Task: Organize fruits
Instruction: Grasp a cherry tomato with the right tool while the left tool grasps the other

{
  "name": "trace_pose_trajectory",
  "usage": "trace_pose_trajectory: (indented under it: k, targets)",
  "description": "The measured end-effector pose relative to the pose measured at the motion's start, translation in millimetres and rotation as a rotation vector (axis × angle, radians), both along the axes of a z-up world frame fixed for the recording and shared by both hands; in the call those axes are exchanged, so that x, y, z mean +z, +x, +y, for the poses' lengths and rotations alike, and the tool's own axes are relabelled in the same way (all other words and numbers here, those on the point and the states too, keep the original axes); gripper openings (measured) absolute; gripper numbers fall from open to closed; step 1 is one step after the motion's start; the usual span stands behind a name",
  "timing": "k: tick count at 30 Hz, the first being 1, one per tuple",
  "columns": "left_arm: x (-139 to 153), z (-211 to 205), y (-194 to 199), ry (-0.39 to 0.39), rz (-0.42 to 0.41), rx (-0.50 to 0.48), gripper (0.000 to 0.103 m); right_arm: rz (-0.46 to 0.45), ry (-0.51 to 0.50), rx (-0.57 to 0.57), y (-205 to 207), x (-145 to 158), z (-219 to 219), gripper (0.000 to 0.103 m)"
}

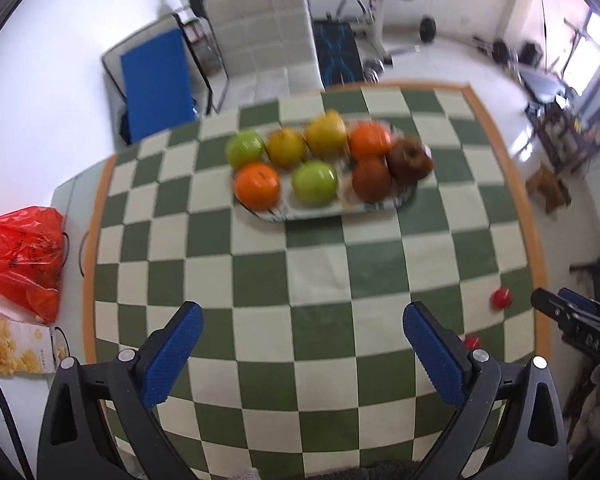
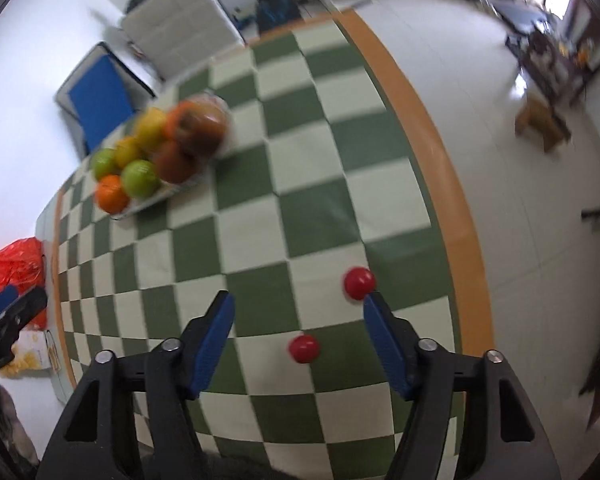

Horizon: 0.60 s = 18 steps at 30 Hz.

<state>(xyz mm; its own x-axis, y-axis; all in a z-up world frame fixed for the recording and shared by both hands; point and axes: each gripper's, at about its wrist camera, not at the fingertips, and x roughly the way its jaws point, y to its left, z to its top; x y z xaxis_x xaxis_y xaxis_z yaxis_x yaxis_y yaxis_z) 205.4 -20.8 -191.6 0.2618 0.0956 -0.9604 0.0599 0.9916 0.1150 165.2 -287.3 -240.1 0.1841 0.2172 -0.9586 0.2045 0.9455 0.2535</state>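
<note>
An oval plate (image 1: pixel 324 212) (image 2: pixel 168 194) on the green-and-cream checked tablecloth holds several fruits: green apples (image 1: pixel 314 182), oranges (image 1: pixel 257 184), yellow fruits (image 1: pixel 326 134) and dark red apples (image 1: pixel 410 159). Two small red fruits lie loose near the table's right edge (image 1: pixel 501 298) (image 2: pixel 359 283), the second (image 1: pixel 472 341) (image 2: pixel 304 348) closer to me. My left gripper (image 1: pixel 302 318) hangs open over bare cloth, well short of the plate. My right gripper (image 2: pixel 298 312) is open too, above the cloth, with the nearer red fruit between its fingers' lines and the other by its right fingertip.
A red plastic bag (image 1: pixel 24 256) and a snack packet (image 1: pixel 16 346) lie off the table's left side. A padded chair (image 1: pixel 260 40) and a blue-seated chair (image 1: pixel 156 80) stand beyond the far edge. The orange-bordered table edge (image 2: pixel 440 160) runs along the right.
</note>
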Motion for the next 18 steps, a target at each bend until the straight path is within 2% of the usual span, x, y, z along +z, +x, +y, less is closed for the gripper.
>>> trace_pose_trajectory:
  k: [4, 6, 9, 13, 16, 18]
  targets:
    - [-51, -32, 5, 0.050, 0.101, -0.069, 0.102, 0.068, 0.001, -0.031, 9, -64, -16, 0.063]
    - [-73, -49, 9, 0.083, 0.143, -0.105, 0.102, 0.085, -0.008, -0.034, 13, -87, -19, 0.048]
    - [-94, -69, 13, 0.083, 0.198, -0.146, 0.102, 0.108, -0.023, -0.021, 17, -109, -19, 0.033]
    - [-111, -104, 11, 0.045, 0.259, -0.218, 0.102, 0.043, -0.023, -0.021, 7, -96, -27, 0.033]
    - [-125, -134, 4, -0.022, 0.316, -0.290, 0.102, 0.015, -0.032, -0.037, -11, -78, -40, 0.033]
    - [-136, -154, -3, -0.052, 0.351, -0.345, 0.096, 0.014, -0.041, -0.044, -20, -68, -49, 0.033]
